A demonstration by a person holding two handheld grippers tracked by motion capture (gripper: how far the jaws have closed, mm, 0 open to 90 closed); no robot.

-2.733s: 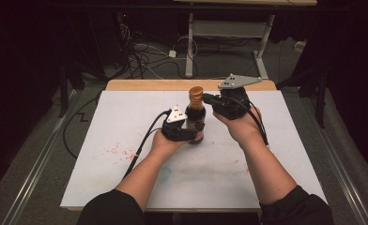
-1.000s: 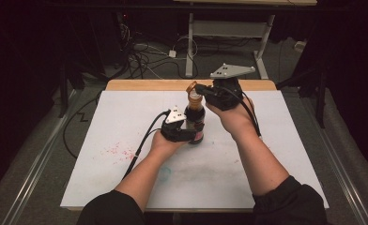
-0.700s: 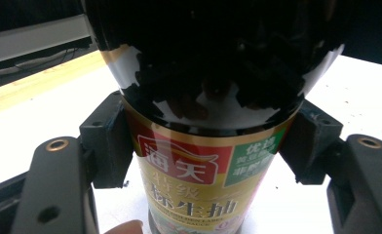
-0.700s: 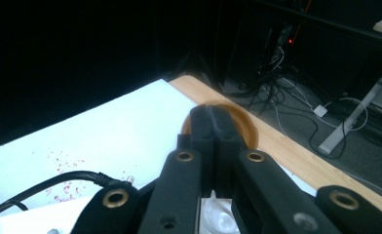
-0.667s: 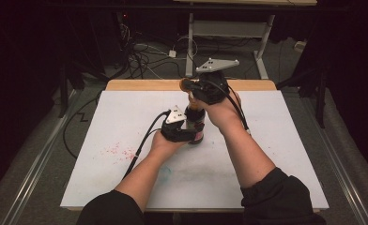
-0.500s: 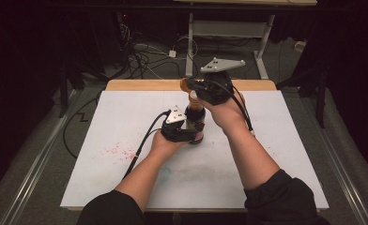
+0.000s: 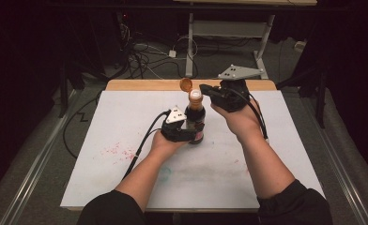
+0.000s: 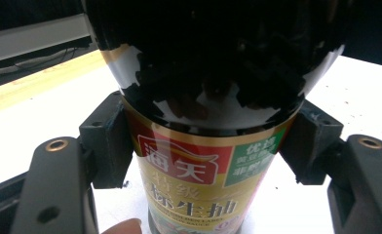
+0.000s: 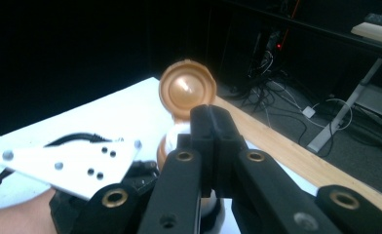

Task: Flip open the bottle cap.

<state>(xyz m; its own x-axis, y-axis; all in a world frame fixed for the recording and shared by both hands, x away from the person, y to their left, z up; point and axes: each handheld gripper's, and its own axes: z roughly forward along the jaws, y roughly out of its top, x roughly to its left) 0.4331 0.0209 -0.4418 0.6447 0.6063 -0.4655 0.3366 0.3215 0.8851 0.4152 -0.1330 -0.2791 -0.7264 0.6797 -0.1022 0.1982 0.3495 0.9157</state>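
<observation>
Black left claw (image 7: 187, 133) clamps the lower body of the sauce bottle (image 7: 195, 117), which stands upright on the table (image 7: 126, 122), long axis vertical, neck up. Dark glass carries a red, gold and green label. Its orange flip cap (image 7: 186, 85) is tilted open above the neck; beside the neck, the right claw (image 7: 205, 90) is clenched empty.
</observation>
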